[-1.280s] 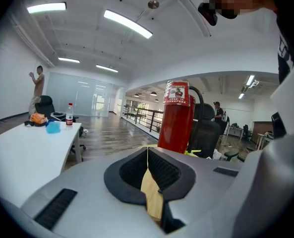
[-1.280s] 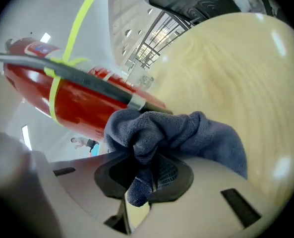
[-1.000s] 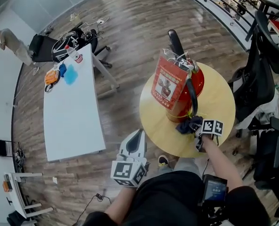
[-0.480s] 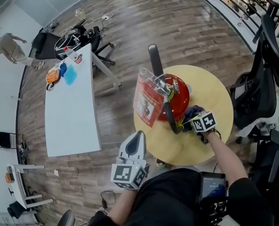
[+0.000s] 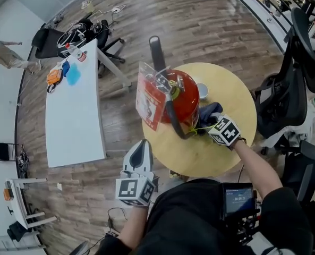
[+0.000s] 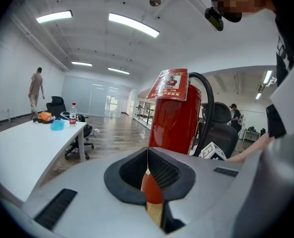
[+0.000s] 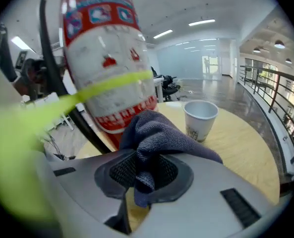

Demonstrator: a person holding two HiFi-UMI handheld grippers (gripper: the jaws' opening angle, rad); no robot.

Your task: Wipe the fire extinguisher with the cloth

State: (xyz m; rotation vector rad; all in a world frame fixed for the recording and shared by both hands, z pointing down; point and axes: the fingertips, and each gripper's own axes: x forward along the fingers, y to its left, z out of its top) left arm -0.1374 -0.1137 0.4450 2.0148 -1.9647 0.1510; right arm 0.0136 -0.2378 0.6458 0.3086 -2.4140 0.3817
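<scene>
On the round wooden table [image 5: 229, 158] the red fire extinguisher [image 5: 181, 97] stands upright, with the dark blue cloth [image 5: 209, 110] bunched up against its lower side. The right gripper [image 5: 210, 122] has its jaws clamped on that cloth, and a paper cup [image 5: 202, 91] sits just beyond. Off the table's near edge, the left gripper [image 5: 142, 146] hangs with its jaws together and nothing between them, and a long white desk [image 5: 72, 116] lies well apart to the left.

1. A paper cup [image 7: 201, 119] stands on a round wooden table [image 5: 199, 155].
2. A long white table [image 5: 75, 121] carries a bottle [image 6: 73, 114] at its far end.
3. A person [image 5: 8, 54] stands beyond the white table; a black office chair [image 5: 284, 89] sits beside the round table.
</scene>
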